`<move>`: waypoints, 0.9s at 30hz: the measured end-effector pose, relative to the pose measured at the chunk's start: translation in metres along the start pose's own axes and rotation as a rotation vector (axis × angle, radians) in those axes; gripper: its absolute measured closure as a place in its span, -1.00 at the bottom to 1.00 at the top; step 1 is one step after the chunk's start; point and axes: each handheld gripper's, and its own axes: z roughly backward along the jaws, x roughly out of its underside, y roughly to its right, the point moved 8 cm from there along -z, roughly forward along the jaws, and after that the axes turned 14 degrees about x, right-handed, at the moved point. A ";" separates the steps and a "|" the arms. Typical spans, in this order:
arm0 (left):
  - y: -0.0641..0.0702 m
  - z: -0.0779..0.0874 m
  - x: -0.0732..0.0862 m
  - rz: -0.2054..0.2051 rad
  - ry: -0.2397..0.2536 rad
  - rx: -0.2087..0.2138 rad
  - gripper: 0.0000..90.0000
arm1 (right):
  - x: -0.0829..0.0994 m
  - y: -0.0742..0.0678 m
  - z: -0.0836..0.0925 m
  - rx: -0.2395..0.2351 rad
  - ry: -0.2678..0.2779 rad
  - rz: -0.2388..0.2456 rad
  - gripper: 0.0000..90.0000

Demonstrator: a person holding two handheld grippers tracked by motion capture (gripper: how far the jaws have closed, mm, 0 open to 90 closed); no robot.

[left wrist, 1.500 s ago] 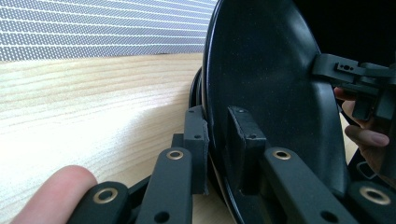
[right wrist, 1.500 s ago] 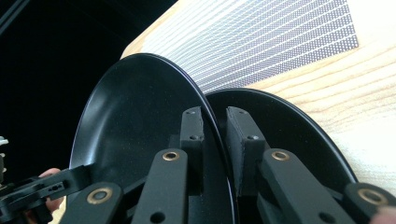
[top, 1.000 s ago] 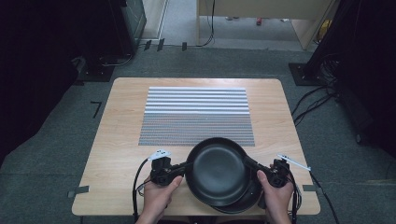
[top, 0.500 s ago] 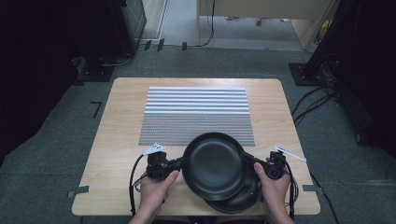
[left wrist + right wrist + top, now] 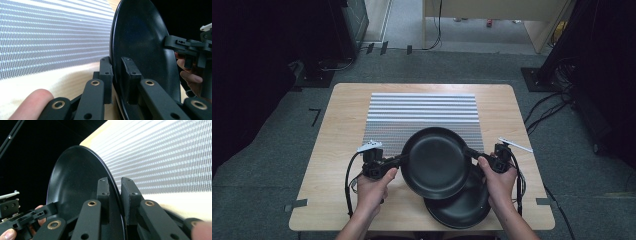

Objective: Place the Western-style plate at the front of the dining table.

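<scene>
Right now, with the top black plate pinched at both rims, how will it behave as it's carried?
Probably stiff: the top black plate spans between the left gripper and right gripper without visible sag. Its glossy rim looks slippery, so thin edge pinches could slide. It may pivot about the line between the two grips if either loosens, dropping onto the lower plate.

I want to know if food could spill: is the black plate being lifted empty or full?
Empty. The upper plate, pinched at its rim by the left gripper and the right gripper, shows a bare black inside.
</scene>
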 end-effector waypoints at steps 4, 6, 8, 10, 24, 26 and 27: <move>-0.007 0.000 -0.012 0.011 0.010 -0.002 0.79 | -0.013 -0.008 -0.007 0.003 0.003 0.013 0.73; -0.012 0.000 -0.018 0.018 0.017 -0.003 0.79 | -0.019 -0.012 -0.012 0.002 0.002 0.018 0.73; -0.014 0.000 -0.020 0.022 0.023 -0.004 0.79 | -0.022 -0.013 -0.014 0.002 0.001 0.020 0.73; -0.021 0.000 -0.028 0.038 0.041 -0.010 0.79 | -0.029 -0.019 -0.021 -0.009 -0.002 0.024 0.73; -0.043 -0.008 -0.054 0.084 0.067 -0.010 0.82 | -0.060 -0.024 -0.055 -0.008 -0.037 0.017 0.71; -0.047 -0.011 -0.057 0.088 0.061 -0.018 0.82 | -0.064 -0.023 -0.060 -0.006 -0.039 0.016 0.71; -0.047 -0.011 -0.057 0.088 0.061 -0.018 0.82 | -0.064 -0.023 -0.060 -0.006 -0.039 0.016 0.71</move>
